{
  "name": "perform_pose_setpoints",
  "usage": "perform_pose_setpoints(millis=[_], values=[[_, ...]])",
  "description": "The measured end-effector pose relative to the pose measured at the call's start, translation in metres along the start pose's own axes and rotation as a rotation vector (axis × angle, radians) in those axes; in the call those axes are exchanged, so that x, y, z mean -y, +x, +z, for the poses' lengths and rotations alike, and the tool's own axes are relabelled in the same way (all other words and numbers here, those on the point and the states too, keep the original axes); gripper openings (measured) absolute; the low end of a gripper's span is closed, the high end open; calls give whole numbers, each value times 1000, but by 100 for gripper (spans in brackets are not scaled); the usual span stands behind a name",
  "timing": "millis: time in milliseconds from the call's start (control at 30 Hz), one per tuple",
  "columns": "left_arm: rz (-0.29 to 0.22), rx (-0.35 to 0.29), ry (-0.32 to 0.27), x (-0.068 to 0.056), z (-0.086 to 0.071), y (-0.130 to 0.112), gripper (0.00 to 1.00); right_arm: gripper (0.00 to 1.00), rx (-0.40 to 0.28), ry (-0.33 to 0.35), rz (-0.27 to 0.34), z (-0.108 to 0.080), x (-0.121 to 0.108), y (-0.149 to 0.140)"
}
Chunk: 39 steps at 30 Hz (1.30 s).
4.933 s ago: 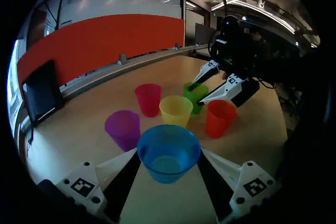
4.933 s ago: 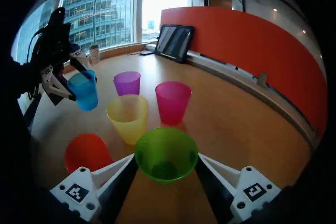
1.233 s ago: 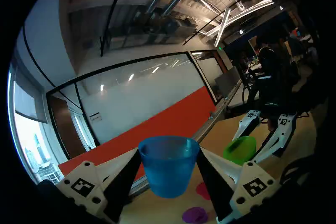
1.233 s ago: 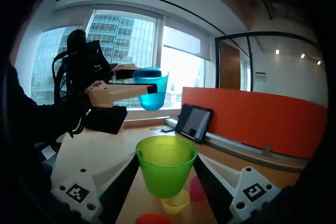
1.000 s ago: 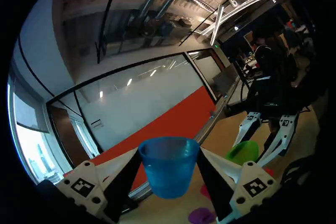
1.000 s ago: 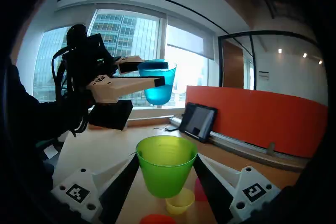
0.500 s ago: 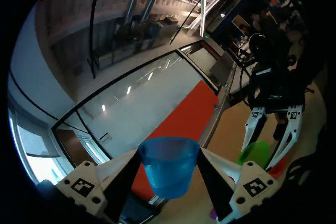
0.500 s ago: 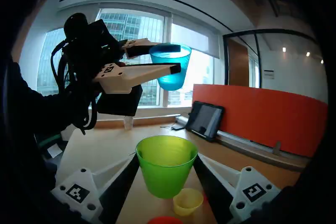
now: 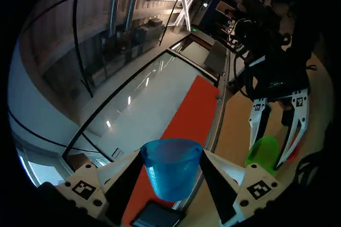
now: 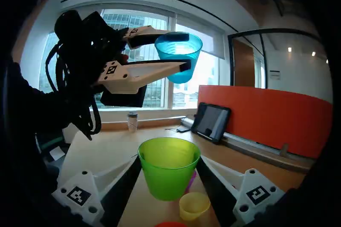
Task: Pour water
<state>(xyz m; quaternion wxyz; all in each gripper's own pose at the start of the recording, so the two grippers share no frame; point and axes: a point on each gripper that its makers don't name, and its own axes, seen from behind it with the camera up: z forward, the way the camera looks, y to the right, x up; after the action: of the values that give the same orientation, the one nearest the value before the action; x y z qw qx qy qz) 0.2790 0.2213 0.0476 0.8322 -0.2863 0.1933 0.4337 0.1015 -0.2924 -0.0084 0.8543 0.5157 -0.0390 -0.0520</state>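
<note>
Left gripper [image 9: 171, 161]: clamped on blue cup [image 9: 171, 180], raised, tilted.
Right gripper [image 10: 169, 165]: clamped on green cup [image 10: 169, 176], below it.
Water level: hard to see.
Risk: stream misses green rim if cups are misaligned, wetting table [image 10: 102, 146].

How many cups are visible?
5: blue plastic cup in left gripper, green cup in right gripper; yellow cup, red cup sliver, purple cup sliver on table. Others possibly hidden.

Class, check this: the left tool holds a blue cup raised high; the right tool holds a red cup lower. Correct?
No: the right tool holds a green cup, not red, as the right gripper view shows. The left tool does hold the blue cup raised high.
</note>
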Motion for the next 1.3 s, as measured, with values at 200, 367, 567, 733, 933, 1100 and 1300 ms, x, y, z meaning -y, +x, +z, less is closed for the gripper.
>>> perform_pose_setpoints(millis=[200, 367, 567, 733, 933, 1100, 1300], values=[[47, -6, 1, 0, 3, 5, 87, 91, -1, 0, 3, 1, 0, 0], [79, -7, 6, 0, 5, 6, 87, 91, -1, 1, 0, 1, -1, 1], [113, -7, 13, 2, 6, 7, 87, 90, -1, 1, -5, 0, -1, 2], [133, -10, 16, 4, 6, 8, 87, 90, -1, 3, -9, 0, -1, 3], [160, -15, 15, 6, 6, 10, 87, 90, -1, 3, -10, 0, -1, 3], [182, -16, 17, 9, 6, 11, 87, 90, -2, 4, -11, 1, -1, 4], [211, -23, 15, 10, 5, 15, 87, 90, -3, 3, -12, 0, -1, 3]])
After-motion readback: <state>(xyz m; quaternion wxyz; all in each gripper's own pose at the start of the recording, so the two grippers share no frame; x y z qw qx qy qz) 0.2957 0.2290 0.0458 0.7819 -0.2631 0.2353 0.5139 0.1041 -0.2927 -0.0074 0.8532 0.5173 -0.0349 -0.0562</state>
